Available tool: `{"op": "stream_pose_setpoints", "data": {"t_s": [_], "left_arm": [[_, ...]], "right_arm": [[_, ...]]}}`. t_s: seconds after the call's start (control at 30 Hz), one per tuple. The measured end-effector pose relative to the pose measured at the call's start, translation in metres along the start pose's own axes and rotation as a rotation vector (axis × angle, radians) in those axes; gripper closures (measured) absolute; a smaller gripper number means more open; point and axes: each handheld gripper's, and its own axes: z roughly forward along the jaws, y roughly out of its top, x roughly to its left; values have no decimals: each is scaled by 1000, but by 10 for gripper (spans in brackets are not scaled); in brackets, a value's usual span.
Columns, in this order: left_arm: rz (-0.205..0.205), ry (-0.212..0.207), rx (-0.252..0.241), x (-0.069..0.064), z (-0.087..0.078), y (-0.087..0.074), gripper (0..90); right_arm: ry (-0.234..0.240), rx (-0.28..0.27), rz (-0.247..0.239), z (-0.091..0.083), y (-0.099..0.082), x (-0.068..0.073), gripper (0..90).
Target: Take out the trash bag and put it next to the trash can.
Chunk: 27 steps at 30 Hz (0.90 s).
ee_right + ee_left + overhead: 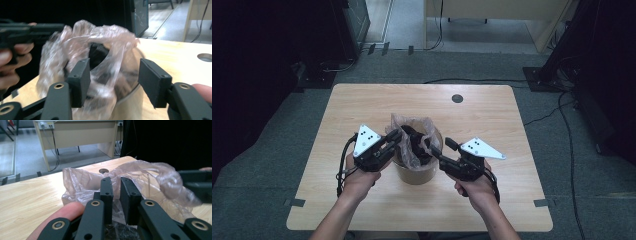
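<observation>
A brown round bin (414, 175) stands at the middle of the wooden table (362, 100), lined with a crumpled clear plastic bag (412, 130) that puffs up above its rim. My left gripper (398, 136) sits at the bag's left edge. In the left gripper view its jaws (118, 187) stand close with a narrow gap, and the bag's film (155, 177) shows in and behind that gap. My right gripper (432, 149) is at the bag's right side. Its jaws (113, 75) are open wide, with loose film (105, 35) between them and the bin's rim (130, 97) below.
A round cable hole (457, 98) lies in the table's far part. Dark equipment stands on both sides of the room, and cables (562, 110) run over the grey floor at the right. A pale desk (75, 132) stands beyond the table.
</observation>
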Motion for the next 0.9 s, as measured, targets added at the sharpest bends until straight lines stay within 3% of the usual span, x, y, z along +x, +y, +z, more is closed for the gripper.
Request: {"op": "stream_pose_setpoints", "data": {"t_s": [0.2, 0.23, 0.33, 0.37, 0.4, 0.47, 0.5, 0.53, 0.57, 0.7, 0.9], "left_arm": [[-8, 4, 1, 2, 0, -1, 811], [-9, 3, 1, 2, 0, -1, 811], [-12, 3, 3, 2, 0, -2, 811], [-12, 0, 5, 1, 1, -2, 811], [-9, -2, 7, 0, 2, -2, 812], [-6, -8, 7, -3, 3, -2, 815], [-7, -11, 4, -4, 3, -2, 817], [-4, -13, 2, -6, 4, -1, 821], [-5, -11, 0, -6, 4, -1, 825], [-9, -1, -1, -6, 3, 1, 838], [-10, 9, -4, -4, 1, 1, 840]], "right_arm": [[63, 4, 37, -9, -12, -2, 340], [114, 15, 50, -9, -16, -4, 299], [124, 28, 42, -7, -18, -2, 293], [111, 33, 38, -5, -19, 0, 335], [92, 25, 29, -3, -19, 2, 473], [74, 1, 17, -1, -19, 7, 621], [66, -15, 8, 0, -18, 10, 668], [100, -21, 13, 4, -16, 16, 676], [116, -23, 17, 6, -15, 20, 648], [150, -4, 19, 14, -13, 35, 373], [130, 24, 33, 25, -12, 50, 236]]}}
